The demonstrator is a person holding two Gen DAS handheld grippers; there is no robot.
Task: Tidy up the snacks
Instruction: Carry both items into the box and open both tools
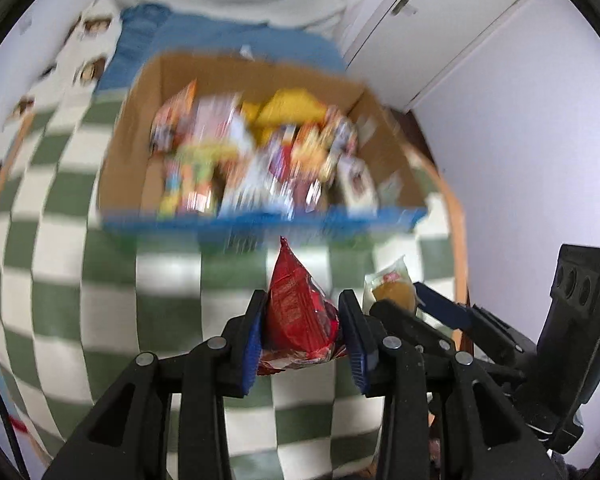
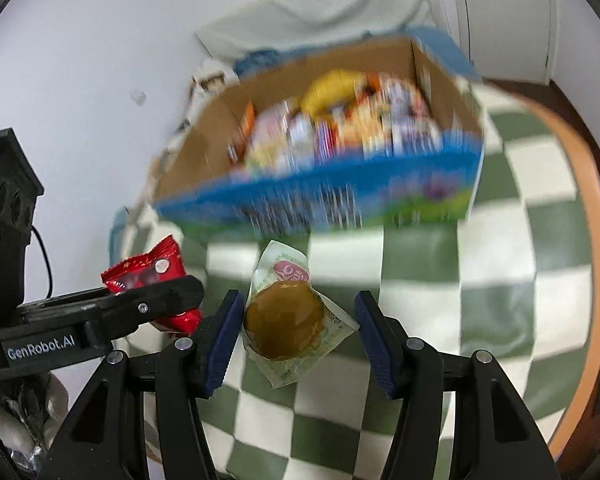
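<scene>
Snacks [image 1: 260,148], seemingly many, fill cardboard box [image 1: 128,148]

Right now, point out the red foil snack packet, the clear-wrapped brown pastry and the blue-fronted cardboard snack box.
red foil snack packet [image 1: 300,312], left wrist view, middle of its face.
clear-wrapped brown pastry [image 2: 284,320], right wrist view, centre of the brown round.
blue-fronted cardboard snack box [image 2: 340,196], right wrist view, blue front wall.

right tongs [image 2: 298,334]: pads around the wrapped bun [image 2: 288,320], lifted clear
left tongs [image 2: 156,296]: nine o'clock, clamping red packet [image 2: 152,270]
snack box [image 2: 320,196]: twelve o'clock, full, blurred
table [image 2: 520,280]: green-white checked cloth
</scene>
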